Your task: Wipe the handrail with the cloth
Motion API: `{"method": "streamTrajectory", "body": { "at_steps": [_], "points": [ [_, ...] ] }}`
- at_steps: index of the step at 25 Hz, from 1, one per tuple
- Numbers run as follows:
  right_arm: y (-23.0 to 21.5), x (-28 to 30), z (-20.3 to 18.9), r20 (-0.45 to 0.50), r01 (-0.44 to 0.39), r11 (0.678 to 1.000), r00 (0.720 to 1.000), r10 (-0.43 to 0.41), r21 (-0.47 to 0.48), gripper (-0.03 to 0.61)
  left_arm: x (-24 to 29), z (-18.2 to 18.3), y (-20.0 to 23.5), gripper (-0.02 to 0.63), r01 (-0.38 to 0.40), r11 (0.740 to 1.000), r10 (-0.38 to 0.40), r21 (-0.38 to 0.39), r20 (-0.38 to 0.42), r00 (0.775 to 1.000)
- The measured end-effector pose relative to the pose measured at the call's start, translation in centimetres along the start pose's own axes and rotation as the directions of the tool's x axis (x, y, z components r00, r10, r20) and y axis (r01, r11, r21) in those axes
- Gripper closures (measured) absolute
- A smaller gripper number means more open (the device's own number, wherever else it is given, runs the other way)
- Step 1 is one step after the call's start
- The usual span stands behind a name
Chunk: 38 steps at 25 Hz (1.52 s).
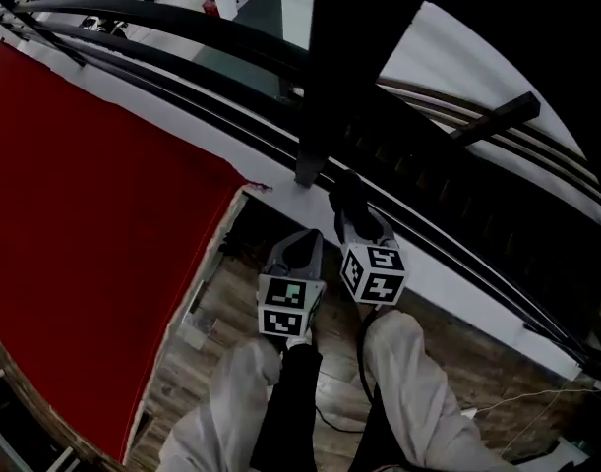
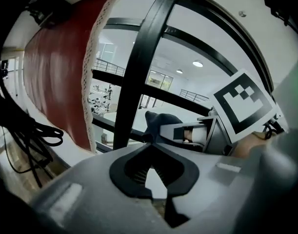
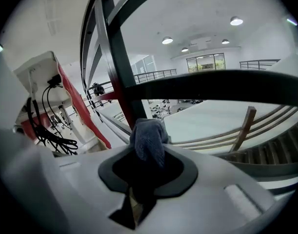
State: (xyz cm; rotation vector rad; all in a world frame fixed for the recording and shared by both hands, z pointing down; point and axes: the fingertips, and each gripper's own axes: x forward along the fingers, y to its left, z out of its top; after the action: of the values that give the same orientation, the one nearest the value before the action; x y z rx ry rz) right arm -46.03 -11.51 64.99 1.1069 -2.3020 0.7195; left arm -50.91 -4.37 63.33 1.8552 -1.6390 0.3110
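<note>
Currently: approach step, by my judgement | right gripper (image 1: 351, 214) clamps cloth (image 1: 345, 197) near post (image 1: 325, 87) foot | left gripper (image 1: 300, 249) fingers narrow, empty | handrail (image 1: 182, 23) farther off | next: lift cloth onto rail.

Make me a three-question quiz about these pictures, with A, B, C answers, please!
1. Where is the cloth?
A. on a chair
B. in the right gripper
C. in a bucket

2. What colour is the big sheet?
A. green
B. red
C. yellow

3. What is the left gripper holding?
A. a cup
B. a brush
C. nothing

Answers:
1 B, the cloth sticks up from between its jaws.
2 B, it shows red in the head view.
3 C, its jaws meet with nothing between them.
</note>
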Motion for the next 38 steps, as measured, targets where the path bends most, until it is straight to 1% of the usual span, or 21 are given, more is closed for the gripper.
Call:
{"method": "streamTrajectory", "body": {
  "at_steps": [7,13,16,18,21,27,32,38],
  "points": [
    [-0.1,5.7,-1.1,-0.021,0.009,1.0,1.0,-0.01,-0.023,0.505,2.9,-1.3,3.5,0.611,-0.005,0.999,0.004,-0.033,-0.007,1.0],
    [0.5,8.2,-1.0,-0.03,0.012,1.0,0.999,-0.013,-0.022,0.505,3.1,-1.4,4.3,0.611,0.002,1.0,-0.003,-0.023,-0.015,1.0],
    [-0.2,8.6,-1.7,-0.042,0.024,1.0,0.999,-0.025,-0.013,0.505,2.8,-1.7,4.1,0.611,0.004,1.0,-0.004,-0.022,-0.02,1.0],
    [-0.6,8.4,-2.1,-0.046,0.025,1.0,0.999,-0.025,-0.007,0.505,2.5,-2.2,3.6,0.611,0.001,1.0,-0.002,-0.023,-0.029,1.0],
    [-1.1,8.0,-2.2,-0.044,0.027,0.999,0.999,-0.028,-0.025,0.505,2.7,-3.0,2.9,0.611,0.009,1.0,-0.009,-0.013,-0.045,0.999],
    [-3.3,7.4,-3.2,-0.043,0.036,0.999,0.998,-0.036,-0.002,0.505,3.8,-3.9,1.8,0.611,0.011,1.0,-0.011,0.004,-0.058,0.998],
    [-6.3,5.8,-4.8,-0.047,0.055,0.998,0.997,-0.055,0.015,0.505,4.6,-5.5,-0.8,0.611,0.023,1.0,-0.022,0.019,-0.078,0.997],
    [-10.4,2.3,-5.7,-0.044,0.094,0.995,0.995,-0.092,0.029,0.505,5.4,-6.5,-6.0,0.611,0.077,0.996,-0.072,0.043,-0.099,0.992]
  ]
}}
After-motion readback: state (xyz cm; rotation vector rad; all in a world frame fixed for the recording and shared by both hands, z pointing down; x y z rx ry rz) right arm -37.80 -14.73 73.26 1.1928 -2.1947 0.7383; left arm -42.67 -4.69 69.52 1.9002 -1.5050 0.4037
